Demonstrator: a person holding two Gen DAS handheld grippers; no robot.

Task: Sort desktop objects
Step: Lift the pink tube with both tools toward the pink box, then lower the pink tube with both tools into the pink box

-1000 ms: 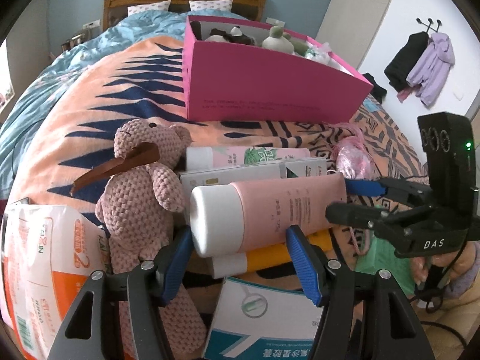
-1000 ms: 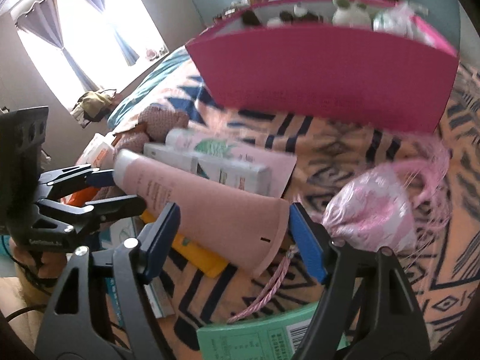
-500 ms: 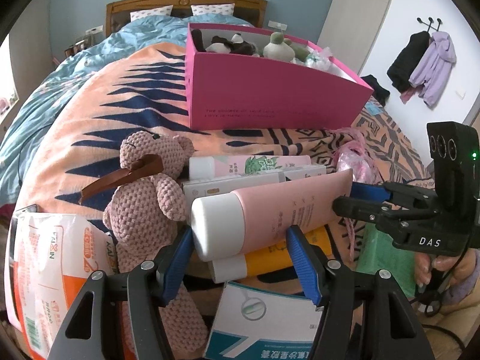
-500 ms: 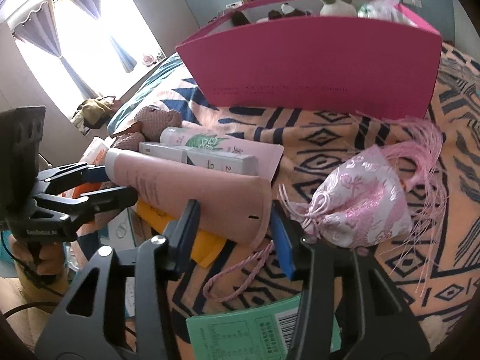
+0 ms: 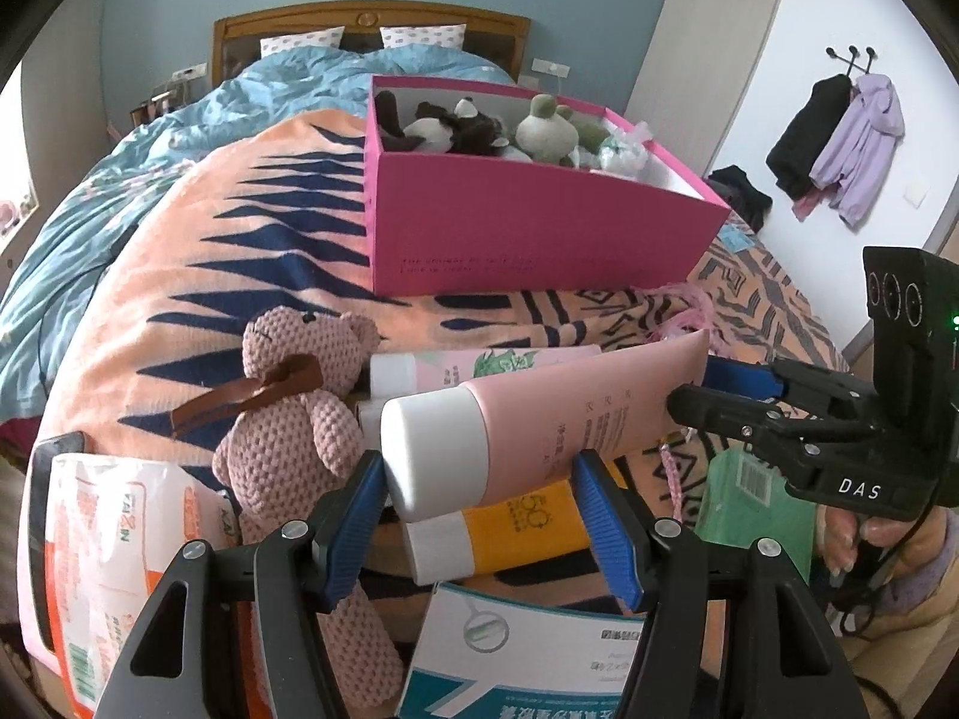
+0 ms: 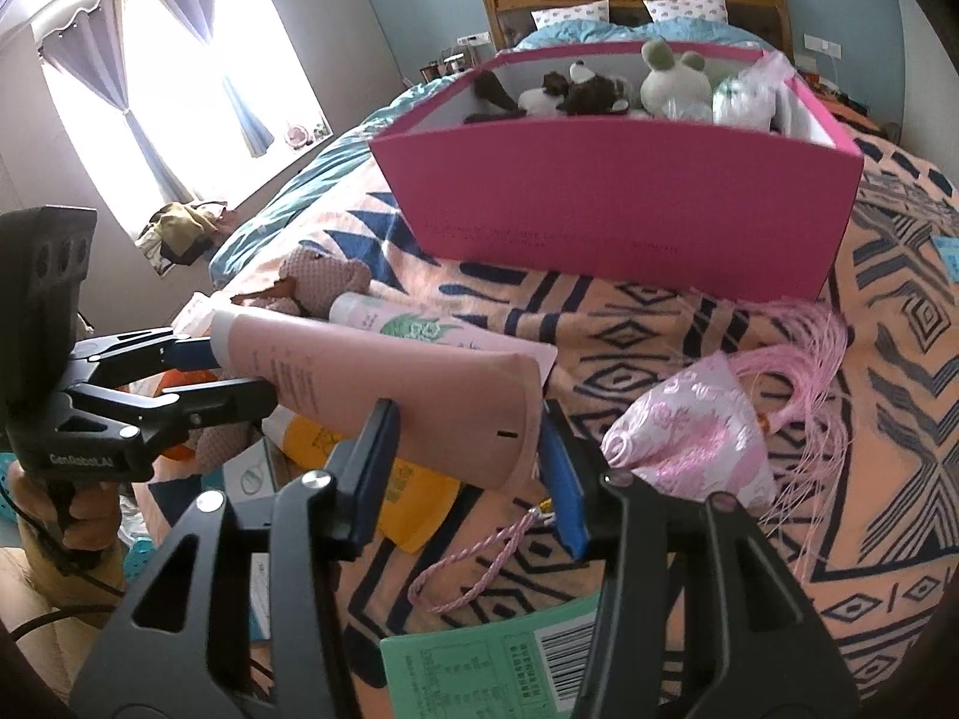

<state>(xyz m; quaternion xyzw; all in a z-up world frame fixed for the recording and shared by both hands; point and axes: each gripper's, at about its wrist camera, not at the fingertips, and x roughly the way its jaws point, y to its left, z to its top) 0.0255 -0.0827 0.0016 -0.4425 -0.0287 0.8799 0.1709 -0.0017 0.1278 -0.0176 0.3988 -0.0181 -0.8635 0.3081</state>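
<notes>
A big pink tube (image 5: pixel 539 413) with a white cap is held off the bed by both grippers. My left gripper (image 5: pixel 479 500) is shut on its cap end. My right gripper (image 6: pixel 467 455) is shut on its flat crimped end (image 6: pixel 479 413). The right gripper also shows in the left wrist view (image 5: pixel 719 395); the left one shows in the right wrist view (image 6: pixel 222 371). A pink box (image 5: pixel 539 227) with several plush toys stands further back on the patterned blanket (image 5: pixel 180 275).
Under the tube lie an orange tube (image 5: pixel 509 533), a pale pink-green tube (image 5: pixel 479 365) and a blue-white box (image 5: pixel 515 659). A pink knit bear (image 5: pixel 287 413) and a tissue pack (image 5: pixel 114 545) are at left. A pink pouch (image 6: pixel 689 437) and a green booklet (image 6: pixel 497 665) lie right.
My right gripper has closed on the tube's flat end. Both grippers have risen with the tube, which now hangs clear above the pile.
</notes>
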